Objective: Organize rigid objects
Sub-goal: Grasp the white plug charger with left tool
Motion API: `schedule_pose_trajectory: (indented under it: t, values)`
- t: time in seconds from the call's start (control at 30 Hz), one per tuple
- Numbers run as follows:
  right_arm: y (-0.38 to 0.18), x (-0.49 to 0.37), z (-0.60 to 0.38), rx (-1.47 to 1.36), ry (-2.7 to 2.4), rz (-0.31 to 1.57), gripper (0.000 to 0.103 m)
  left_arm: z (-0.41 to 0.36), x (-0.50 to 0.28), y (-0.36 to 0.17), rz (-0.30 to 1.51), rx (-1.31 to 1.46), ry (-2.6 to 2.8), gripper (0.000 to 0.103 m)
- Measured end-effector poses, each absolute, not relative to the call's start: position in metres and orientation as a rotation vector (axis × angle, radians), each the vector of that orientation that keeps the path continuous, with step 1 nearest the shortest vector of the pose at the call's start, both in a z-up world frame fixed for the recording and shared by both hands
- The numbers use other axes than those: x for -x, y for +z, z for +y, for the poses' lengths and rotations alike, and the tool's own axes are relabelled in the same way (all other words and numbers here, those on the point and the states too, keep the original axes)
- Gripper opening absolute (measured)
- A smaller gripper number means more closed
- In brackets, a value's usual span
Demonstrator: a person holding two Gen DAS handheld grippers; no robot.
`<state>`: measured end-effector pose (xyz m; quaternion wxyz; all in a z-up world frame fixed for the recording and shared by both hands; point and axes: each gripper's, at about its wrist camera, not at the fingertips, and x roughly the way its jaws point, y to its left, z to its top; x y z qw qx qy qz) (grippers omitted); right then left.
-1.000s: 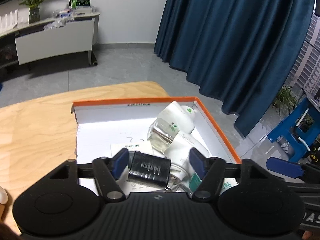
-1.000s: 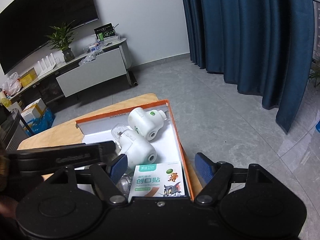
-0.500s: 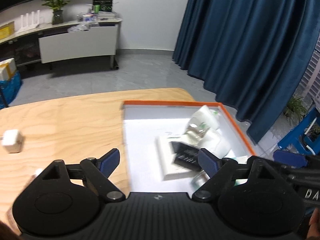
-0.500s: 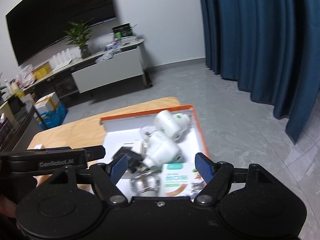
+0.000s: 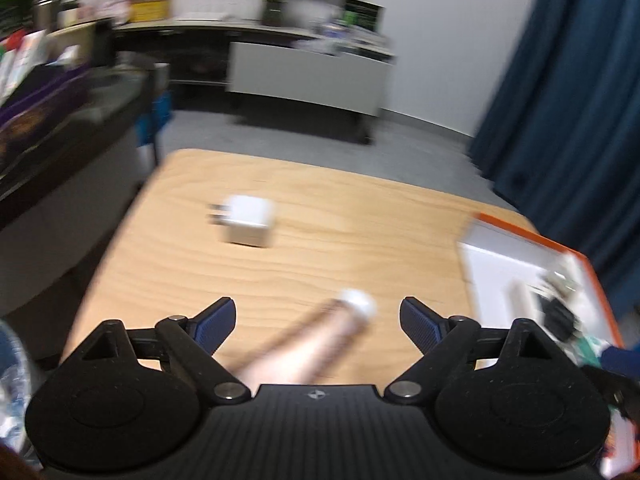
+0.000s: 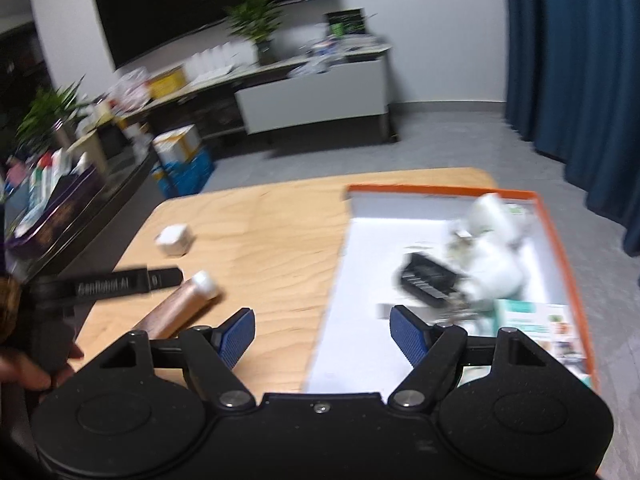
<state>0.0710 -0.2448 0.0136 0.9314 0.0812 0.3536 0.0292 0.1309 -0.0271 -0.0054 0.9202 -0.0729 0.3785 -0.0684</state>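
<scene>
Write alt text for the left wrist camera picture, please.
The left tool, its jaws opening, points at a rose-gold tube with a white cap lying on a wooden table. Farther off sits a white charger; an orange-rimmed box is at right. Picture is motion-blurred.

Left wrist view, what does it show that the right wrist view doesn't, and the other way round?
Only the left wrist view shows the left gripper from behind, its jaws opening with nothing pressed between the pads; the tube lies on the table beneath the gap.

Only the right wrist view shows the open right gripper, the black TV, and the box's contents fairly clearly: black charger, white bottles.

Both show the wooden table, white plug, the tube and the orange box.
</scene>
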Motion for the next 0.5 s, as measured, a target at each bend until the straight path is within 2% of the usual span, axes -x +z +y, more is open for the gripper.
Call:
schedule_pose_trajectory:
  t: [0.33,0.5]
  values:
    - [0.002,-0.087,-0.19,-0.087,0.163,0.778,0.088,0.018,-0.168,-0.021,0.742,0.173,-0.027,0.102]
    - [-0.005,-0.091,-0.182,-0.069,0.173,0.792,0.088,0.011,-0.197,-0.03,0.73,0.135,-0.036,0.102]
